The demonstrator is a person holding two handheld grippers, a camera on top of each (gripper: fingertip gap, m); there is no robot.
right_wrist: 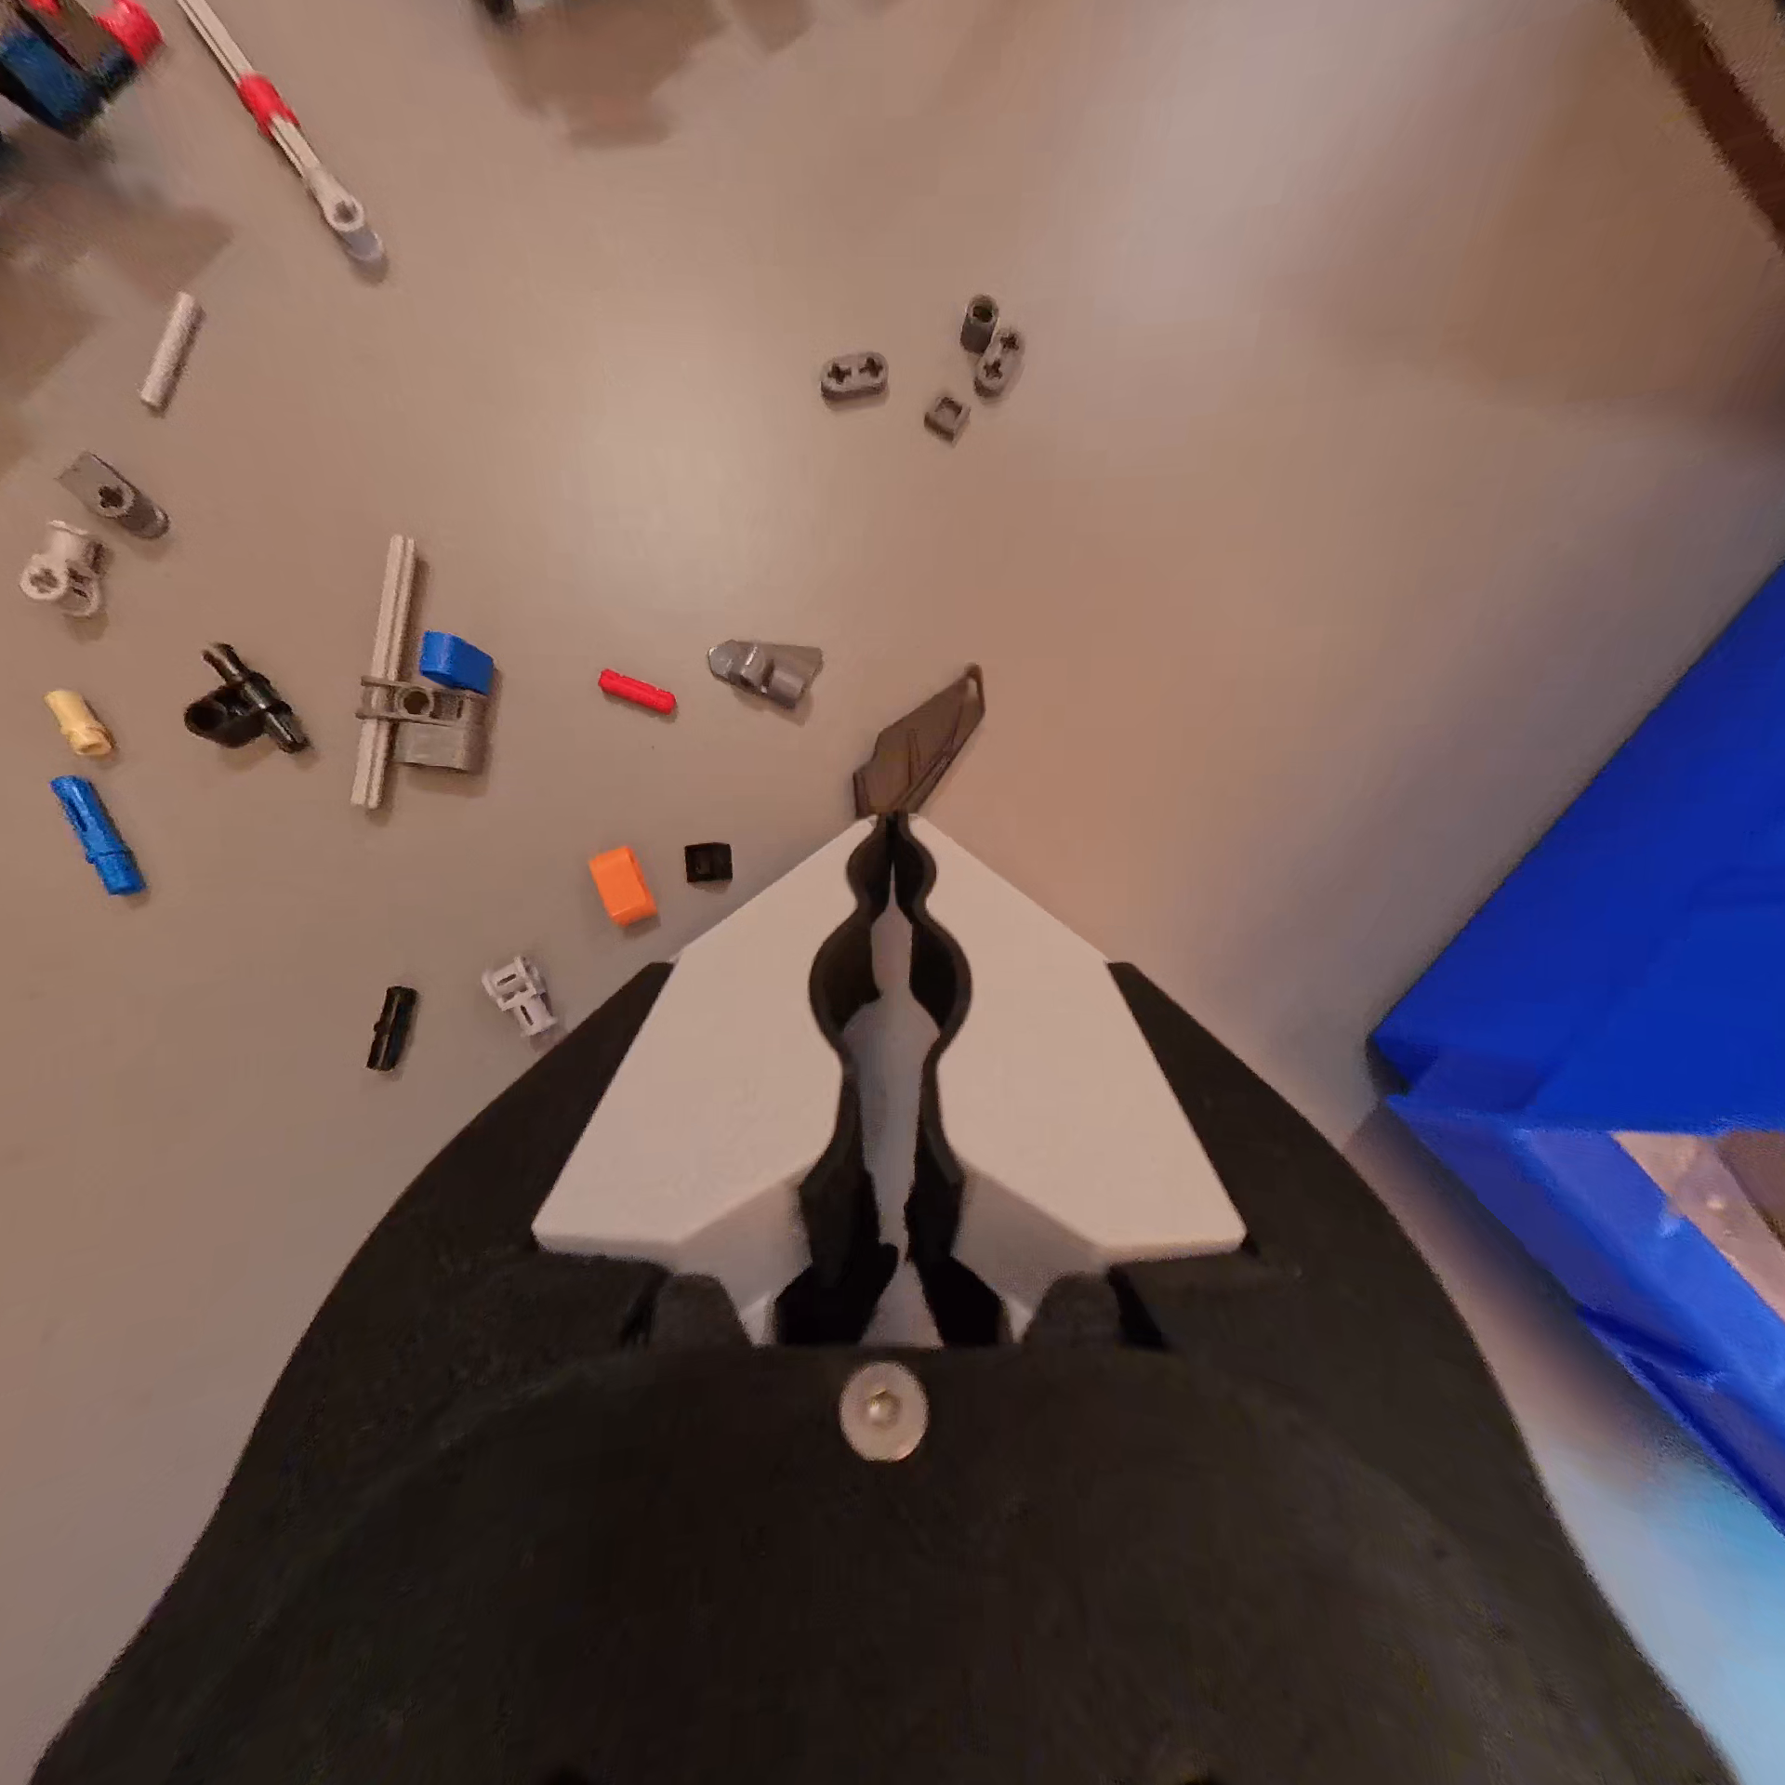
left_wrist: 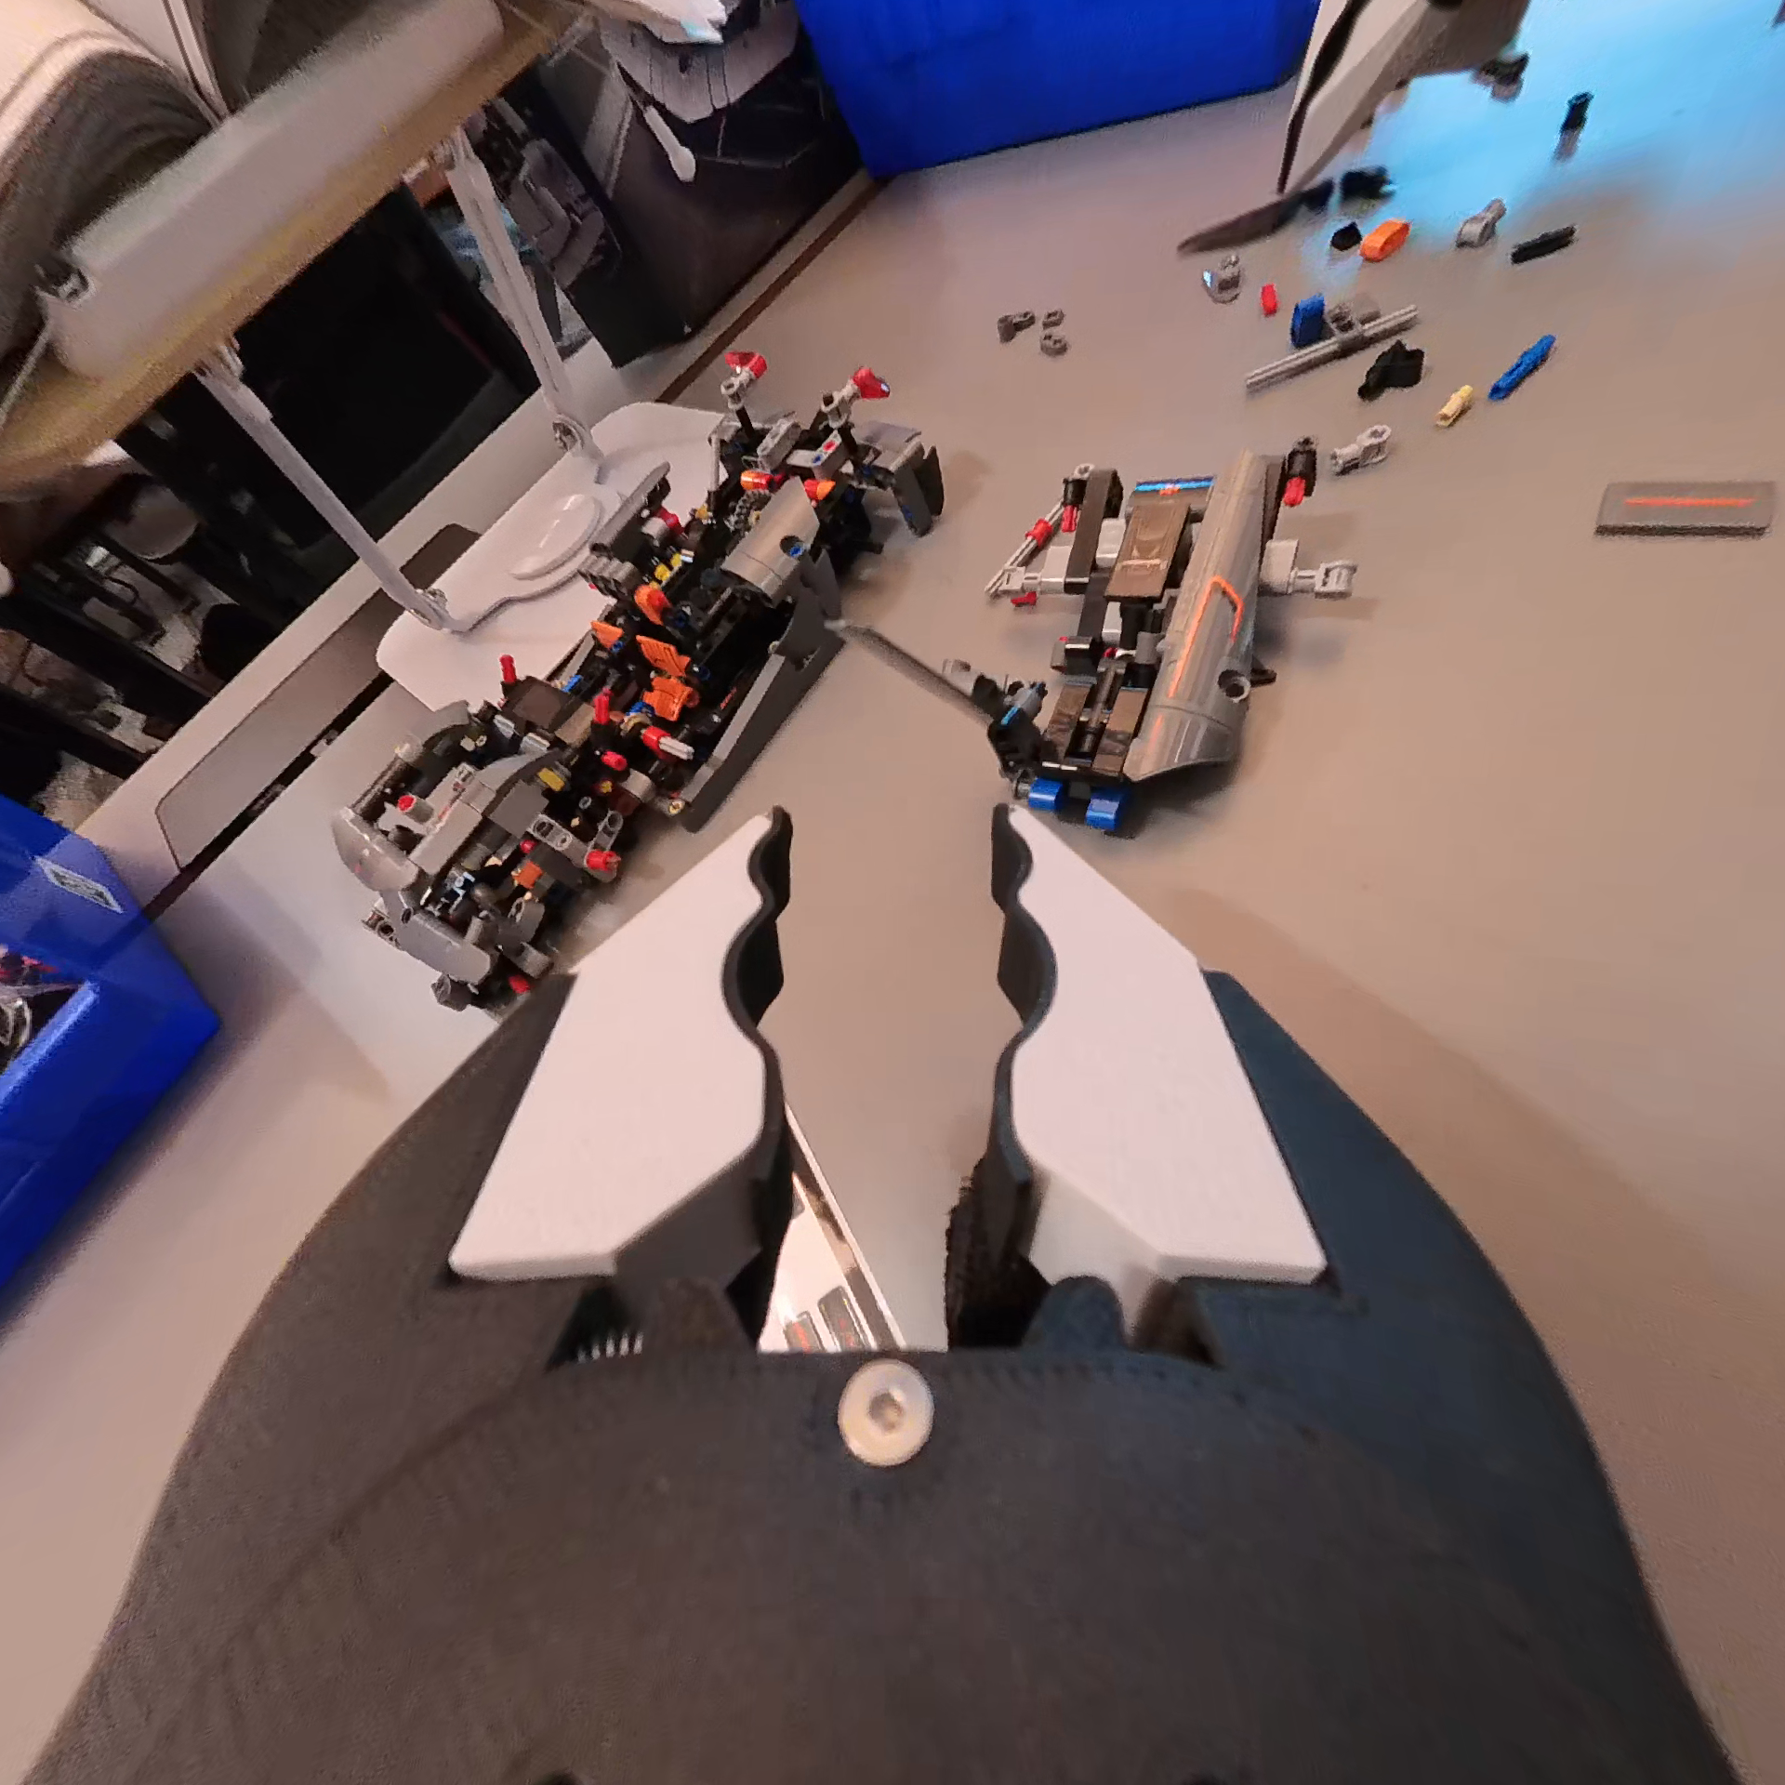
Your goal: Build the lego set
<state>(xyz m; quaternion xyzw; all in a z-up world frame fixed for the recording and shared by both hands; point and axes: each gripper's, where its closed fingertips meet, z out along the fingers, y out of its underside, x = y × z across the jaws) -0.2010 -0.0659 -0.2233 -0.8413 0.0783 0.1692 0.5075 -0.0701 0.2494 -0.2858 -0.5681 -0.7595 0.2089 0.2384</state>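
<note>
Right gripper (right_wrist: pixel 890 819): jaws clenched on a thin dark grey pointed plastic blade piece (right_wrist: pixel 922 742), above the grey table (right_wrist: pixel 1256 580), loose small pieces to its left. Left gripper (left_wrist: pixel 891 816): jaws released, empty; long grey-black partly built lego chassis (left_wrist: pixel 618 676) far-left, smaller grey panel subassembly (left_wrist: pixel 1149 647) far-right.

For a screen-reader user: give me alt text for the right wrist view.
The right gripper is shut on a thin dark grey blade-shaped piece above a grey table. Small loose pieces lie to the left, including an orange block, and a blue bin sits right.
</note>
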